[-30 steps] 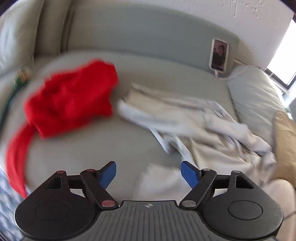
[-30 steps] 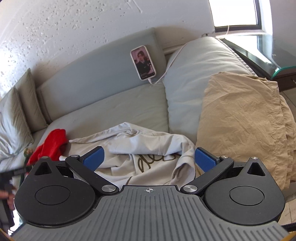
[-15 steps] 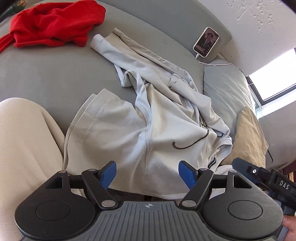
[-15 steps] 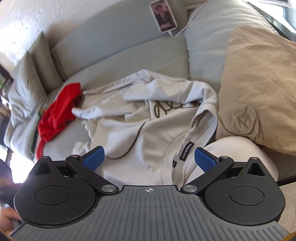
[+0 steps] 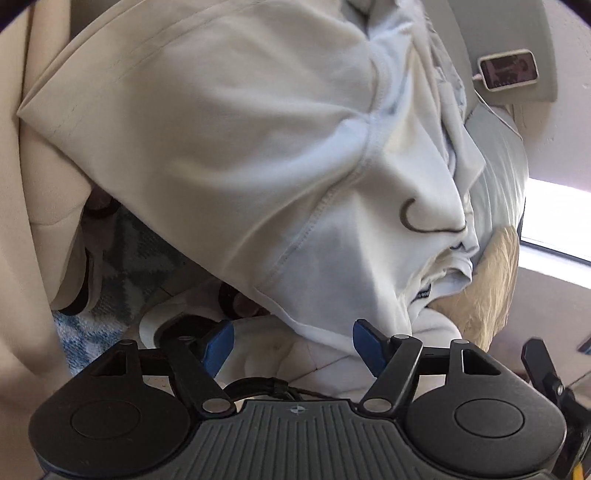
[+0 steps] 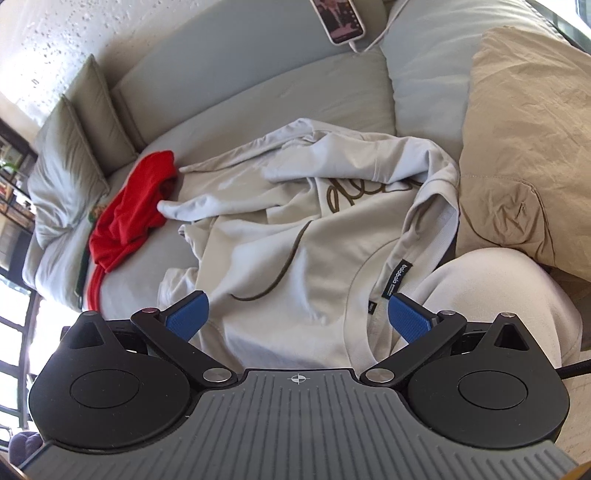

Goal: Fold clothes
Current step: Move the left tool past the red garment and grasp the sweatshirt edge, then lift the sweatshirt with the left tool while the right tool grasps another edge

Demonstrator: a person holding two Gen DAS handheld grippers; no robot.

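Note:
A pale grey hoodie (image 6: 295, 236) with brown script and a drawcord lies crumpled on the sofa seat, its neck label toward me. In the left wrist view the hoodie (image 5: 240, 147) hangs over the seat's front edge and fills the frame. My left gripper (image 5: 291, 345) is open, low at the hanging hem, holding nothing. My right gripper (image 6: 297, 319) is open just above the hoodie's near edge by the neck opening, empty. A red garment (image 6: 129, 214) lies bunched to the hoodie's left.
A tan pillow (image 6: 528, 147) sits at the right of the grey sofa (image 6: 258, 96), grey cushions (image 6: 70, 147) at the left. A phone on a cable (image 6: 341, 18) leans on the backrest. My knee (image 6: 491, 288) is beside the right gripper. A patterned rug (image 5: 122, 258) lies below.
Both grippers moved closer to the hoodie. The left one dropped below the seat edge, so the hem now hangs in front of it. Both stayed open.

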